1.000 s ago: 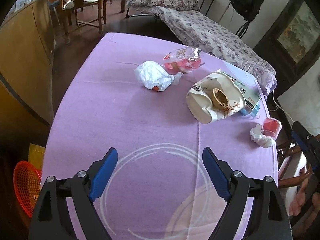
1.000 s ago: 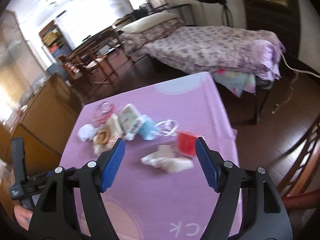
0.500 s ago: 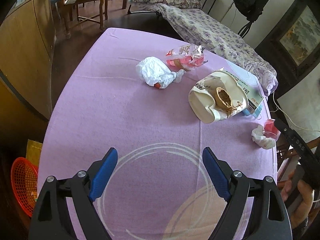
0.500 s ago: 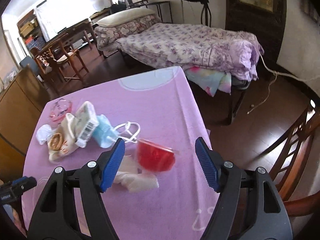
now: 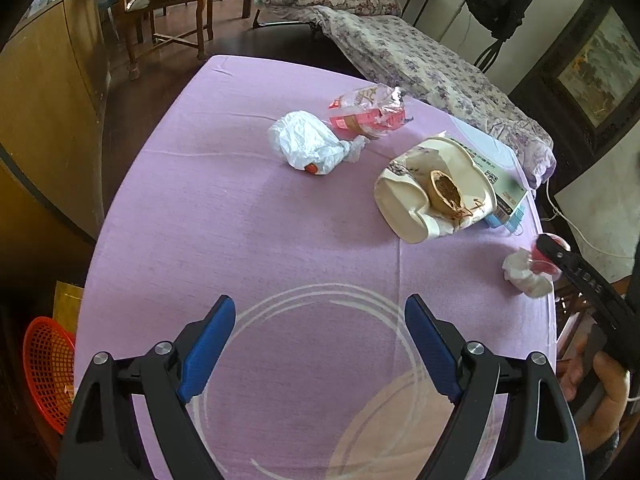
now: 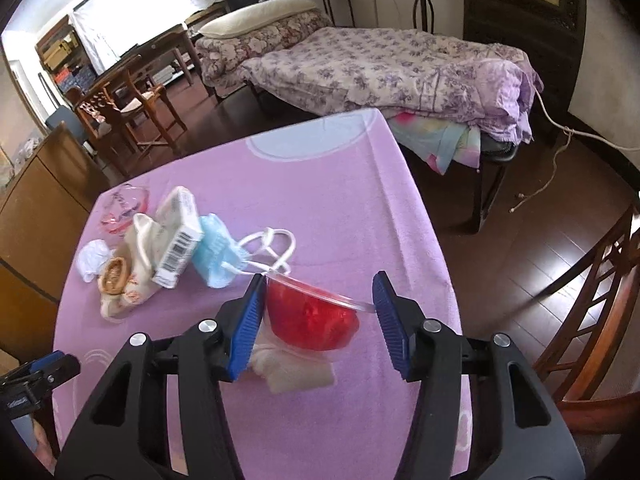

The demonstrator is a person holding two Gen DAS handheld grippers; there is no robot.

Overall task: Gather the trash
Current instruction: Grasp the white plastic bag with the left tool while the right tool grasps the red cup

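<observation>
— Where is the trash now?

— The red cup [image 6: 310, 318] sits on the surface [image 6: 344, 200] between my right tongs [image 6: 318, 320], which are closing; the right pad is not touching yet.

— And the left tongs [image 5: 320, 344]?

— Wide open, empty, waiting.

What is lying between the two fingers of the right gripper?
A red plastic cup, above a crumpled tissue; the right wrist view shows it as the fingers close.

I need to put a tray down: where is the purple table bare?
Bare: the table from the left gripper up to the white bag. Crowded: its right side, around the cream pouch and red cup, where the right gripper is closing.
</observation>
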